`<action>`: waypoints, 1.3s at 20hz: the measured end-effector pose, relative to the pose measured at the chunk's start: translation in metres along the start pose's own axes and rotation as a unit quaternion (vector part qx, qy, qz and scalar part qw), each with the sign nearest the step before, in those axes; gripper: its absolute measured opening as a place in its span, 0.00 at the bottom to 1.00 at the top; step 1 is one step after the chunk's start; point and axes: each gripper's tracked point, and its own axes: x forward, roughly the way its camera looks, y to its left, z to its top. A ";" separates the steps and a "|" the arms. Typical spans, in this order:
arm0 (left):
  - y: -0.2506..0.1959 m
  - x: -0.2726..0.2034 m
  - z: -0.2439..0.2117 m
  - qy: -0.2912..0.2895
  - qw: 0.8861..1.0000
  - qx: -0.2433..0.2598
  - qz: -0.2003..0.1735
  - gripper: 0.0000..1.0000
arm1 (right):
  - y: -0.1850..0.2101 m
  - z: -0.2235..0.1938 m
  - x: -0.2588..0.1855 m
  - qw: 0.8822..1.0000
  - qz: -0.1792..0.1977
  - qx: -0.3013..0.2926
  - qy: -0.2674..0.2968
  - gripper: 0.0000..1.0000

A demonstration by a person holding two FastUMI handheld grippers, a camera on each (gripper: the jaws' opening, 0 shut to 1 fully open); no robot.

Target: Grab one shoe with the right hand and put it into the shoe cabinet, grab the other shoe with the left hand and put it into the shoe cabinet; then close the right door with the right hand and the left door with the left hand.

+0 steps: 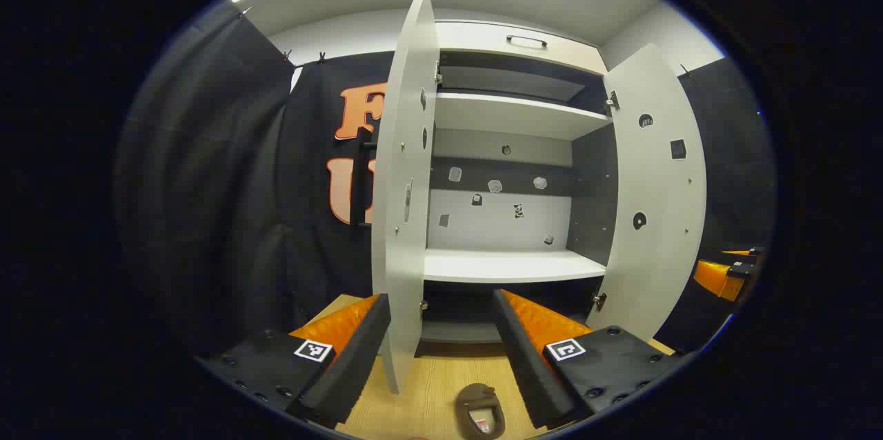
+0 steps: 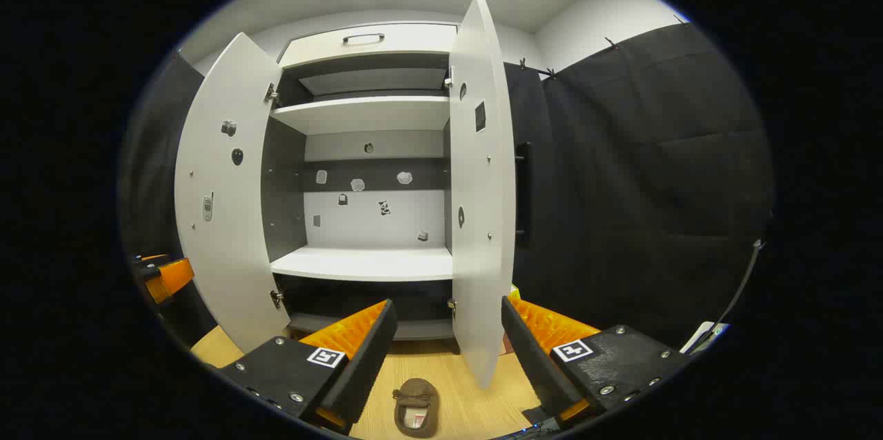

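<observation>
**0 of 4 steps done: shoes on the floor, doors wide open**

2 shoes down on the wooden floor (image 2: 476,398) before the shoe cabinet (image 1: 510,264), none on a shelf. In the left gripper view, one shoe (image 1: 481,411) at bottom centre, low between the fingers of the left gripper (image 1: 441,347), spread wide and pinching nothing. In the right gripper view, the other shoe (image 2: 416,407) at bottom centre, likewise between the parted fingers of the right gripper (image 2: 448,347), holding nothing. Whether these are 2 separate shoes or 1 seen twice: hard to tell from here, since each view carries just 1.

Left door (image 1: 403,185) swung out at centre left of the left gripper view, edge-on. Right door (image 2: 483,178) swung out at centre right of the right gripper view. Middle shelf (image 2: 365,262) bare, likewise the upper one.

Judged from this: nothing started. Left to do: right-hand pickup and placement, left-hand pickup and placement, then right door shut, then left door shut.
</observation>
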 end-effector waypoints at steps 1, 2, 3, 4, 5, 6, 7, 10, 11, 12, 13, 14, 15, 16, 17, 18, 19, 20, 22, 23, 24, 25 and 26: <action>0.002 -0.001 0.001 -0.002 1.000 -0.003 0.005 0.96 | 0.001 0.000 0.000 1.000 0.004 -0.004 0.002 0.94; 0.003 -0.003 0.001 -0.004 1.000 -0.008 0.008 0.94 | 0.002 0.001 0.000 1.000 0.007 -0.006 0.000 0.94; 0.003 -0.005 0.003 -0.007 1.000 -0.011 0.010 0.96 | 0.002 0.004 0.001 1.000 0.010 -0.005 -0.004 0.94; 0.003 -0.007 0.004 -0.009 1.000 -0.013 0.011 0.97 | 0.002 0.004 0.001 1.000 0.012 -0.003 -0.004 0.94; 0.003 -0.008 0.004 -0.009 1.000 -0.013 0.013 0.97 | 0.002 0.004 0.000 1.000 0.015 0.001 -0.003 0.94; 0.002 -0.008 0.005 -0.010 1.000 -0.013 0.014 0.97 | 0.003 0.005 0.000 1.000 0.019 0.005 -0.005 0.94; -0.001 -0.009 0.005 -0.010 1.000 -0.012 0.013 0.96 | 0.004 0.006 0.000 1.000 0.022 0.006 -0.006 0.94; -0.007 -0.007 0.004 -0.009 1.000 -0.005 0.009 0.97 | 0.001 0.005 0.001 1.000 0.024 -0.002 -0.006 0.94; -0.009 -0.004 0.004 -0.008 1.000 -0.004 0.008 0.97 | 0.001 0.004 0.000 1.000 0.024 -0.002 -0.006 0.94; -0.011 -0.004 0.005 -0.008 1.000 -0.005 0.007 0.96 | 0.001 0.004 0.001 1.000 0.025 -0.001 -0.005 0.94; -0.013 -0.003 0.005 -0.008 1.000 -0.006 0.006 0.96 | 0.001 0.001 0.001 1.000 0.025 0.001 -0.002 0.94; -0.014 -0.002 0.006 -0.009 1.000 -0.007 0.005 0.97 | 0.001 -0.001 0.002 1.000 0.026 0.002 0.001 0.94; -0.015 -0.001 0.006 -0.009 1.000 -0.007 0.004 0.97 | 0.003 -0.005 0.002 1.000 0.028 0.003 0.005 0.94; -0.016 0.000 0.006 -0.009 1.000 -0.006 0.003 0.97 | 0.003 -0.008 0.003 1.000 0.029 0.002 0.007 0.94; -0.017 0.000 0.006 -0.009 1.000 -0.004 0.002 0.97 | 0.004 -0.012 0.003 1.000 0.029 0.000 0.009 0.94; -0.018 0.001 0.006 -0.009 1.000 -0.003 0.001 0.97 | 0.004 -0.016 0.006 0.999 0.030 -0.004 0.012 0.94; -0.018 0.001 0.006 -0.009 1.000 -0.001 -0.001 0.97 | 0.006 -0.022 0.008 0.999 0.030 -0.009 0.016 0.94; -0.018 0.001 0.006 -0.008 1.000 0.000 -0.002 0.97 | 0.008 -0.030 0.010 0.999 0.032 -0.014 0.022 0.94; -0.019 0.002 0.005 -0.006 1.000 0.003 -0.003 0.94 | 0.013 -0.048 0.015 0.999 0.035 -0.019 0.036 0.94; -0.018 0.002 0.003 -0.004 1.000 0.005 -0.004 0.94 | 0.016 -0.059 0.019 0.998 0.039 -0.020 0.044 0.94; -0.017 0.003 0.002 -0.002 1.000 0.007 -0.003 0.97 | 0.020 -0.073 0.022 0.997 0.043 -0.024 0.056 0.94; -0.015 0.003 0.000 0.000 1.000 0.009 -0.003 0.97 | 0.023 -0.090 0.025 0.996 0.047 -0.031 0.073 0.94; -0.014 0.003 -0.001 0.002 1.000 0.009 -0.002 0.97 | 0.026 -0.106 0.027 0.994 0.050 -0.037 0.089 0.94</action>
